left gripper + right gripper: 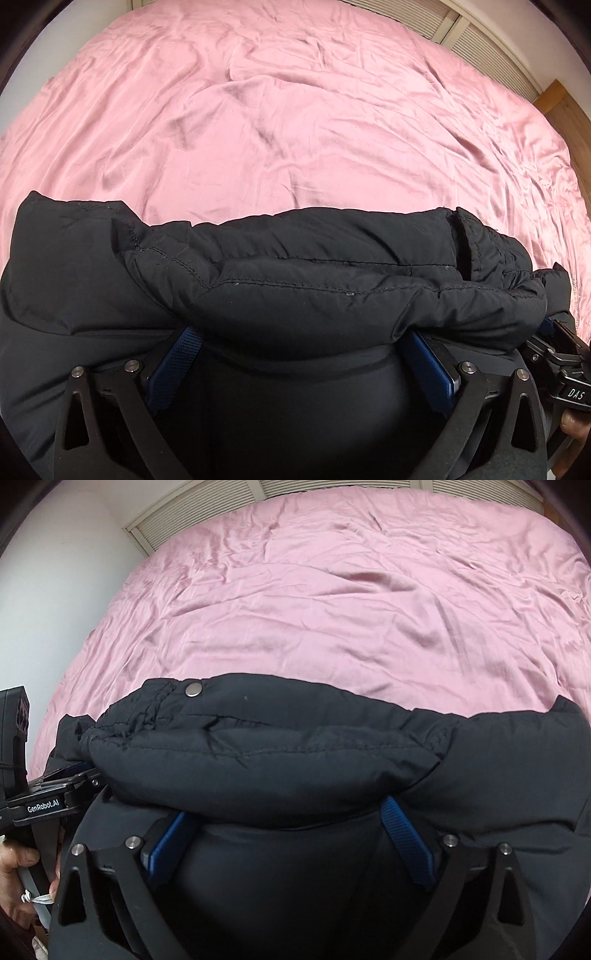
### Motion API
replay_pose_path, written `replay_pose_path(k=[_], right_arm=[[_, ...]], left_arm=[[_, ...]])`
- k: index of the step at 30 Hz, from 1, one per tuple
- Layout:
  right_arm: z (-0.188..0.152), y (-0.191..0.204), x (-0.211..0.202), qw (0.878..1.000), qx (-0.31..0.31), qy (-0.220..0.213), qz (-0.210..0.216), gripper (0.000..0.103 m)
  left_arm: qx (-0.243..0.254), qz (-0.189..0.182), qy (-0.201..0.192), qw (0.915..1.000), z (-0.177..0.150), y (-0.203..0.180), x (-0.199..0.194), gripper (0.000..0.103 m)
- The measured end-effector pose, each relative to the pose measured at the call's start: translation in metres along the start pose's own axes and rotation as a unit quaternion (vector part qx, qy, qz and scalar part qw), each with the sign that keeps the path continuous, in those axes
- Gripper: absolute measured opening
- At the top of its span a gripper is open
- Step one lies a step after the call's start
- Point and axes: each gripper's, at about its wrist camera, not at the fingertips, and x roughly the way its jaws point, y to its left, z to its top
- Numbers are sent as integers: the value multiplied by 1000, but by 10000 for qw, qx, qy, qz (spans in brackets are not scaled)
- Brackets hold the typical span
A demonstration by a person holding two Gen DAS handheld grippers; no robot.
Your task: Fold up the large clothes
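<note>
A black padded jacket (280,273) is seen lying on the pink bed (280,122), its folded edge running crosswise directly in front of both tools. The left hand-held gripper (303,354) and the right hand-held gripper (291,834) are held side by side, equally near. On each, the jaws are spread wide, the thick roll bulging between them; whether the pads press on it cannot be told.

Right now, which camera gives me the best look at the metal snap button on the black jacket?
The right wrist view: the snap button sits in plain sight on the top edge of the jacket, against the pink sheet. The left wrist view shows the jacket's stitched seams and folds, but no snap.
</note>
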Motion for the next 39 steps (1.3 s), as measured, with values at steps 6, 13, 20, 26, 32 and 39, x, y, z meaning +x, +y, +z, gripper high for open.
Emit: replay_pose_path(k=[6,13,20,26,32,39], right_arm=[[12,-10,35,9996,120,270,-33,103],[29,-13,28,9975,508,499,2,103],[41,-35,1,9920,1088,615,-197,103],[40,-43,-58,9926,1127,-34,-455,103],[8,-35,-109,9972,582,-302,-362,103],[-67,-40,-108,9982,-38,-86,-600,103]], left_arm=[[-21,212,-36,9998,7,-2,26,102],[-121,126,215,9996,20,1,21,102],[-896,-195,476,9946,37,23,-8,100],[-659,-67,-44,9978,35,14,-64,93],[90,-499,-268,9984,-3,-26,-100,93],[797,-271,-232,9962,-47,-72,-62,95]])
